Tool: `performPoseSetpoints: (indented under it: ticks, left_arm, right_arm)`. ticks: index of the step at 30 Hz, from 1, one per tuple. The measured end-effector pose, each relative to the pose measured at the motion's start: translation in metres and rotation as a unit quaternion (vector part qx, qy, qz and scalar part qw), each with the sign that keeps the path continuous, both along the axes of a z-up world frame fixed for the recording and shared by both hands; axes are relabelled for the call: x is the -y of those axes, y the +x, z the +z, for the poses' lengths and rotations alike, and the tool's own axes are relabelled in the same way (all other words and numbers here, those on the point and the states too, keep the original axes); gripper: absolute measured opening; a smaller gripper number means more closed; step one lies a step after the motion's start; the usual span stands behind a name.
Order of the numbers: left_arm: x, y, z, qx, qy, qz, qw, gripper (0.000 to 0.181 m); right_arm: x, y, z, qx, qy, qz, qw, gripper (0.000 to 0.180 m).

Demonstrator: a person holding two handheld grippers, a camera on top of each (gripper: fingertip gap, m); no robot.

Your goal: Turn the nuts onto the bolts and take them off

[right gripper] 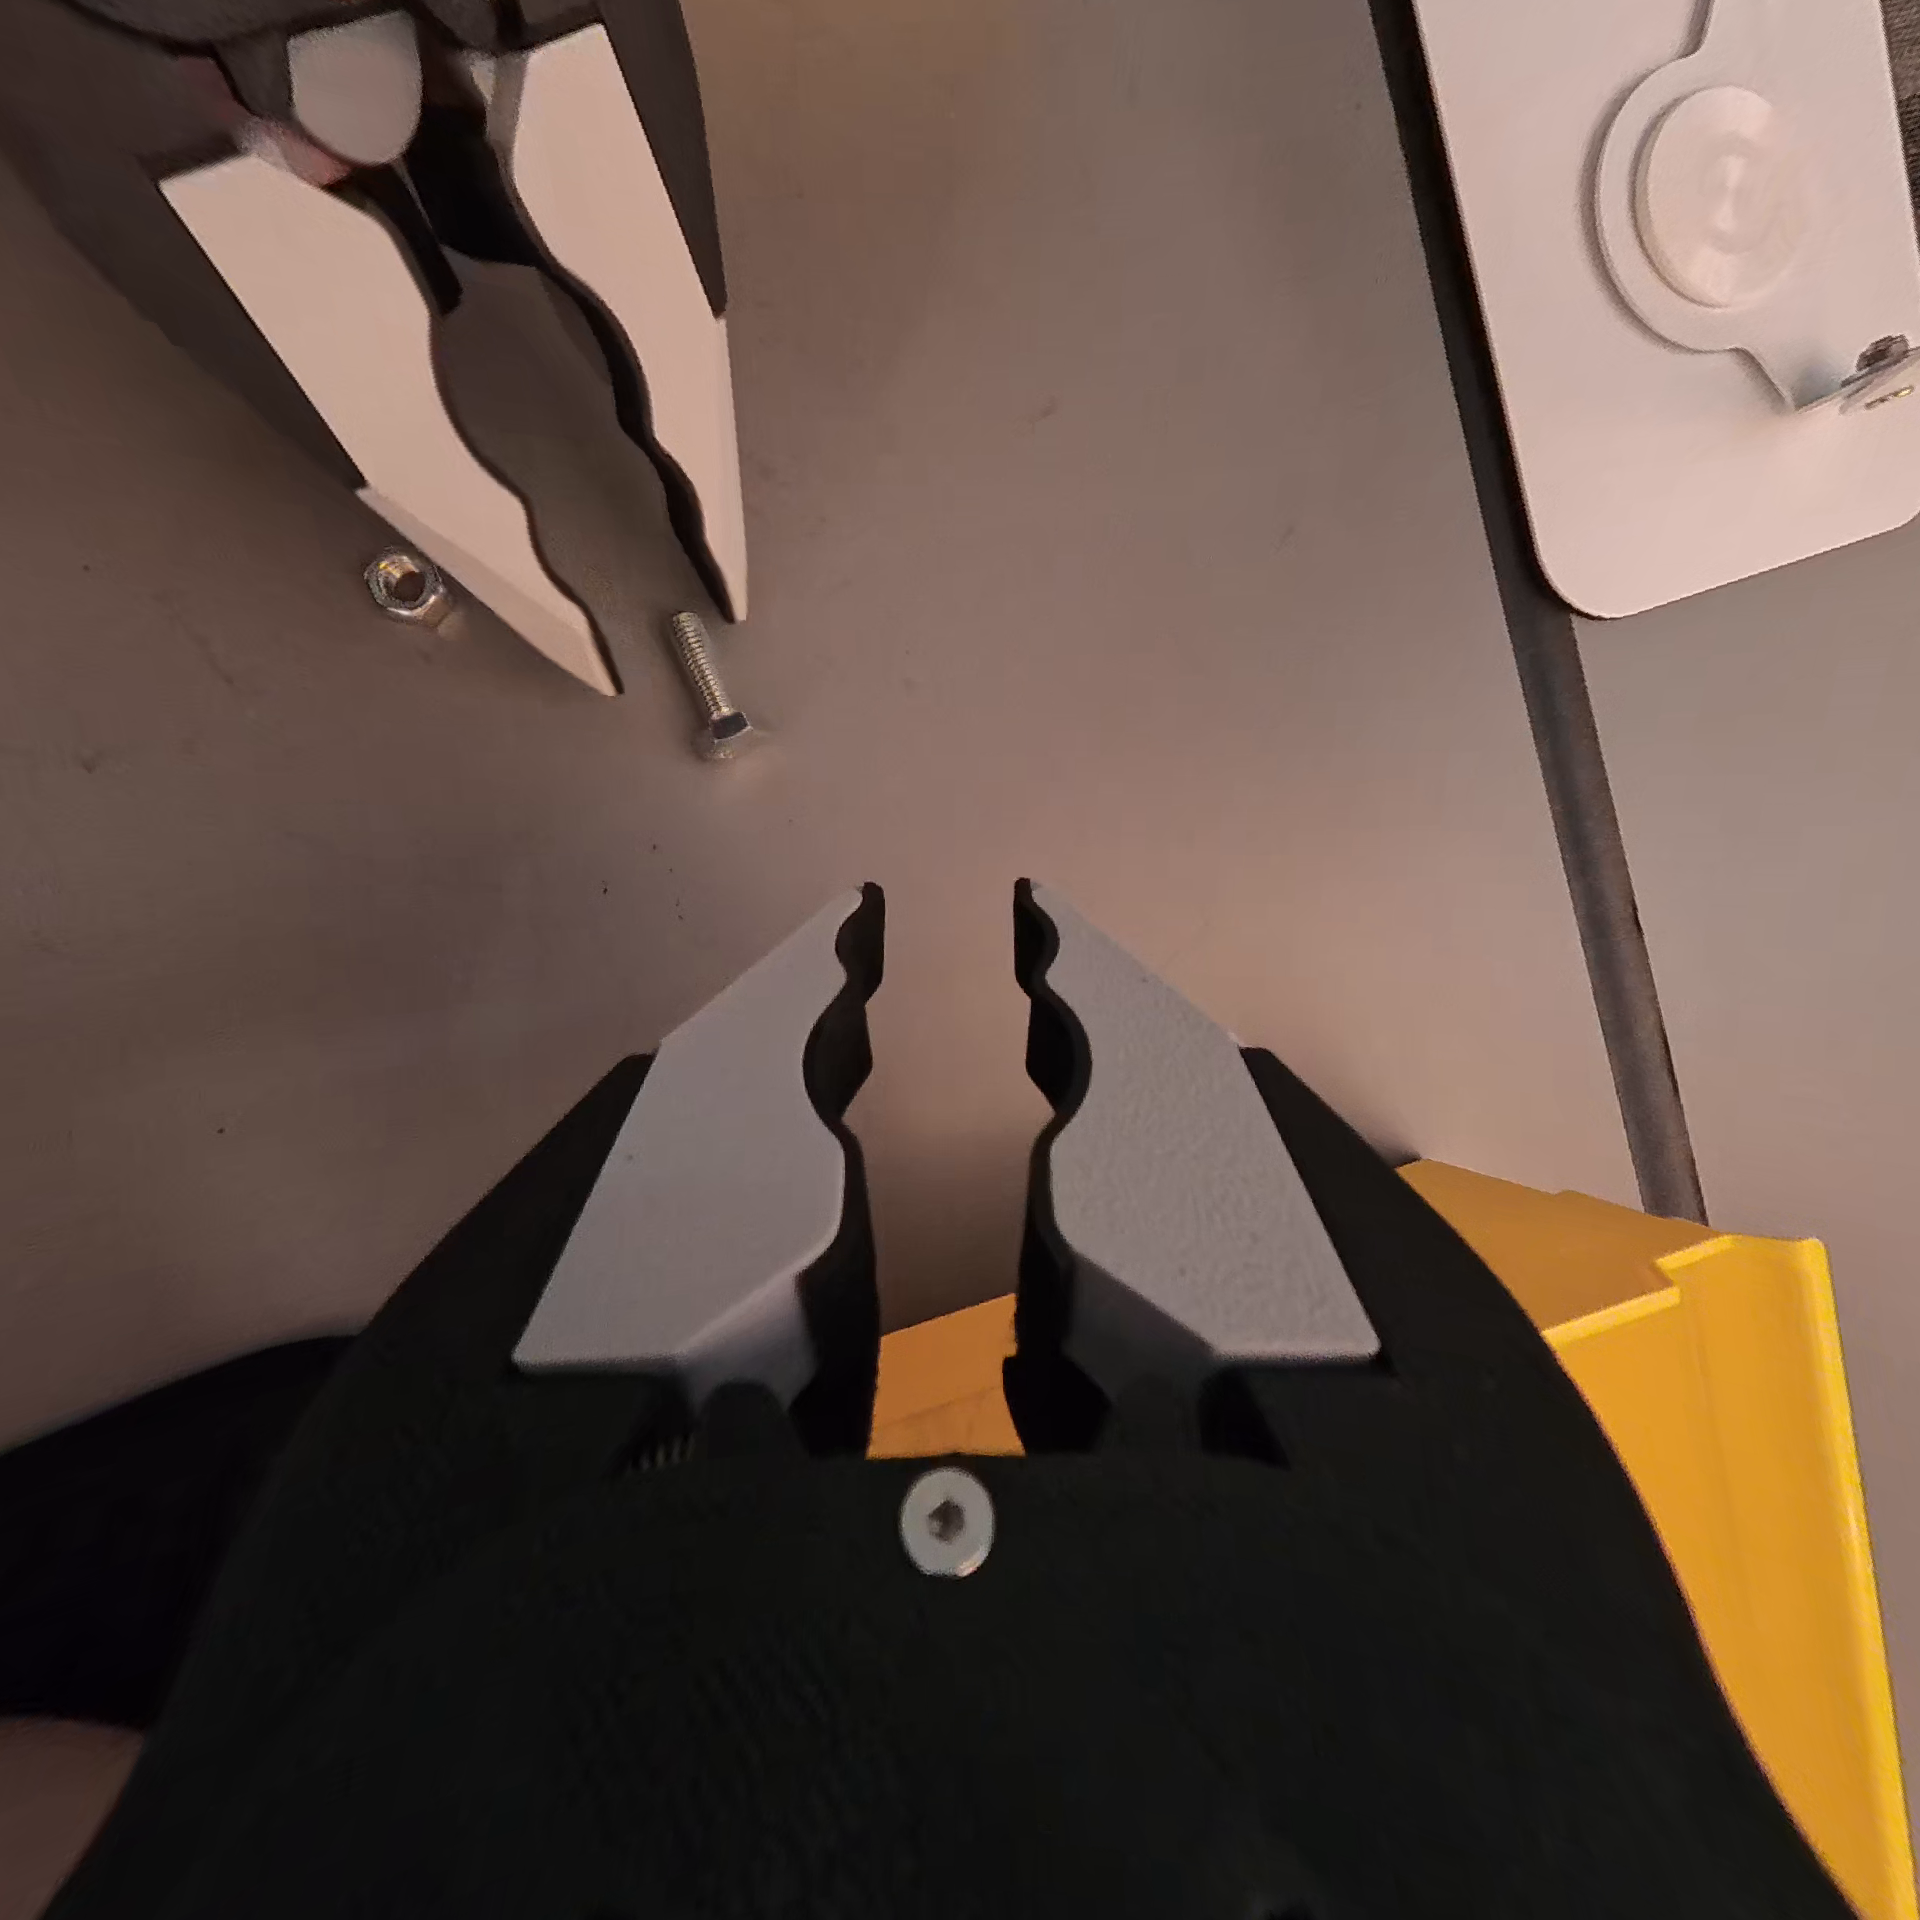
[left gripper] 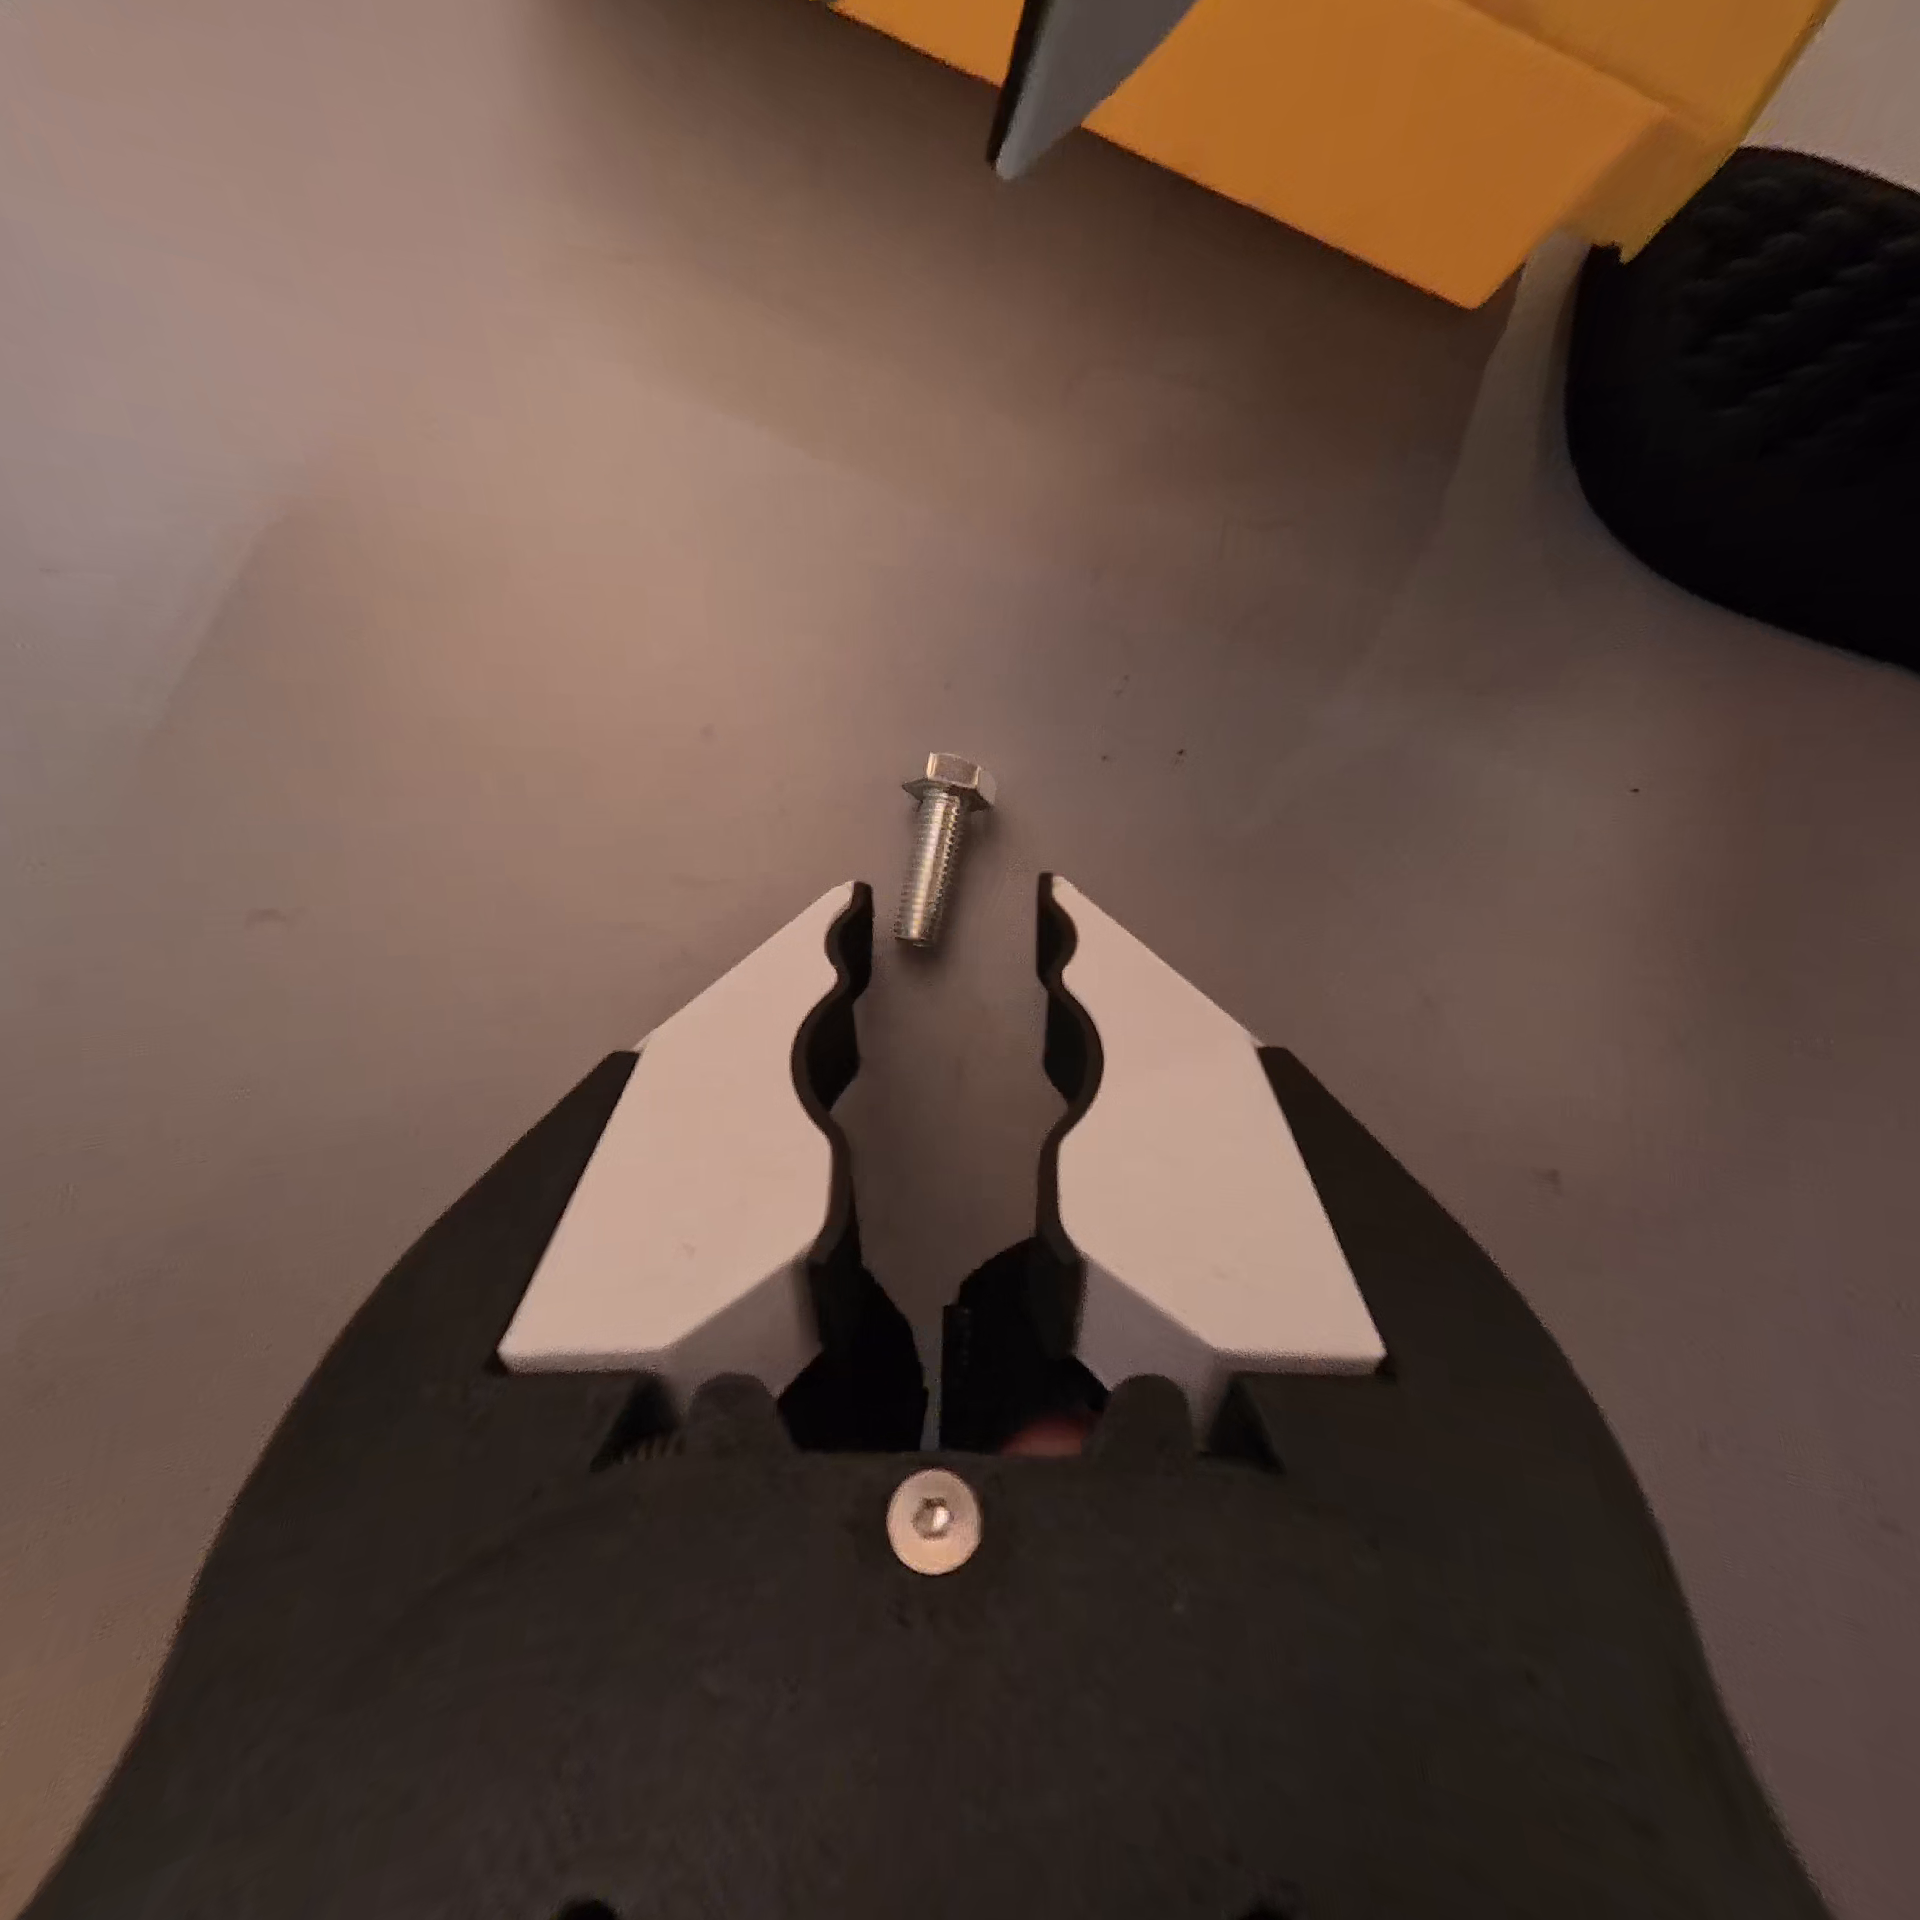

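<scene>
A silver hex-head bolt (left gripper: 938,845) lies flat on the grey table, threaded end toward my left gripper (left gripper: 954,896). The left gripper is open and empty, its tips on either side of the bolt's threaded end, above it. The right wrist view shows the same bolt (right gripper: 707,681) and a loose silver nut (right gripper: 408,589) to its left, beside the left gripper (right gripper: 675,652). My right gripper (right gripper: 948,900) is open and empty, over bare table a short way from the bolt's head. One grey fingertip (left gripper: 1023,114) of the right gripper shows at the top of the left wrist view.
A yellow bin (left gripper: 1351,135) stands at the far side in the left wrist view and under the right gripper (right gripper: 1704,1455) in the right wrist view. A black textured object (left gripper: 1766,416) lies at right. A white metal plate (right gripper: 1683,312) sits beyond a dark seam (right gripper: 1558,727). About 11 cm separates my left fingertips from my right.
</scene>
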State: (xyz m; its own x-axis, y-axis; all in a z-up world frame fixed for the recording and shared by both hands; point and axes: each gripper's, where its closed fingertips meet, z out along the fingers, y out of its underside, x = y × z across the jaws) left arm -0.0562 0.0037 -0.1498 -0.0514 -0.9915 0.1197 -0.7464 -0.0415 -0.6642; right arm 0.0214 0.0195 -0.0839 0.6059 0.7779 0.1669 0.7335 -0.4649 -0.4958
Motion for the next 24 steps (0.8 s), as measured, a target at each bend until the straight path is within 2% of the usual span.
performPoseSetpoints:
  ticks: [3,7,11,14,16,21,24]
  left_arm:
    - [-0.002,0.001,-0.009,-0.013,0.021,-0.002,1.000,0.030]
    - [-0.010,0.002,-0.011,-0.017,0.066,0.009,0.998,0.015]
    - [-0.009,0.008,0.019,0.044,0.097,0.006,0.994,0.006]
    - [0.005,0.008,0.050,0.100,0.118,-0.029,0.988,0.002]
    - [0.011,0.003,0.050,0.086,0.123,-0.048,0.988,0.003]
    - [0.060,0.004,0.064,0.168,0.154,-0.173,0.958,0.002]
    - [0.076,0.004,0.076,0.200,0.157,-0.202,0.946,0.000]
  right_arm:
    - [0.000,0.001,0.000,0.000,0.000,0.000,1.000,0.024]
    - [0.001,0.000,0.001,0.000,0.001,0.002,1.000,0.024]
    - [0.001,-0.001,0.002,0.003,0.004,0.006,1.000,0.024]
    - [0.002,0.001,0.007,-0.006,0.013,0.006,1.000,0.024]
    - [0.001,0.006,0.010,-0.010,0.017,-0.003,1.000,0.024]
    - [0.001,0.011,0.016,-0.021,0.025,-0.010,0.999,0.024]
    - [0.001,0.011,0.015,-0.018,0.024,-0.008,1.000,0.023]
